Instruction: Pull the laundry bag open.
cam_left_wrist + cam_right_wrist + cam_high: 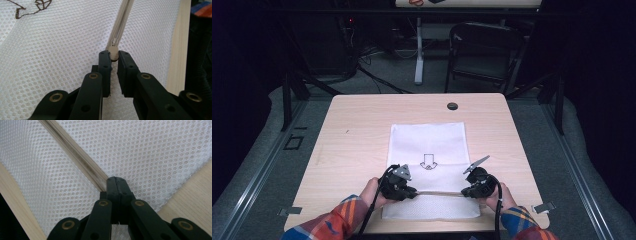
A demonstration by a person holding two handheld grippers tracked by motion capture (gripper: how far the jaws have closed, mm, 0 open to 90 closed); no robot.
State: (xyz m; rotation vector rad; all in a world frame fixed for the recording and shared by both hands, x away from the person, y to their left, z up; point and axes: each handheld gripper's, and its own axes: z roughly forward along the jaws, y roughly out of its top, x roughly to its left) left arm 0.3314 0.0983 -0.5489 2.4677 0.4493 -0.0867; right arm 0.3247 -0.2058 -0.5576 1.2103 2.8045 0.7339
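High view — bag: a white mesh bag is laid flat on the tabletop, its near part by the person's edge, a printed arrow near its middle.
High view — zipper: a beige zipper is seen running across the bag's near part, between the two tools; it appears to be held taut from both ends, probably so the slider can travel.
High view — hands: the left tool is held at the zipper's left end, the right tool at its right end, each gripped by a hand in a plaid sleeve.
Left gripper view — tool: the left tool is shown with jaws drawn nearly together around the zipper pull — a narrow gap remains, and contact on both sides cannot be confirmed.
Left gripper view — added detail: the pull tab and the closed zipper teeth beyond it are revealed, which cannot be made out from above.
Right gripper view — tool: the right tool is seen fully closed, pinching the zipper's end with the mesh.
Right gripper view — added detail: the anchoring pinch is made plain — judged to be a brace against the left tool's pull.
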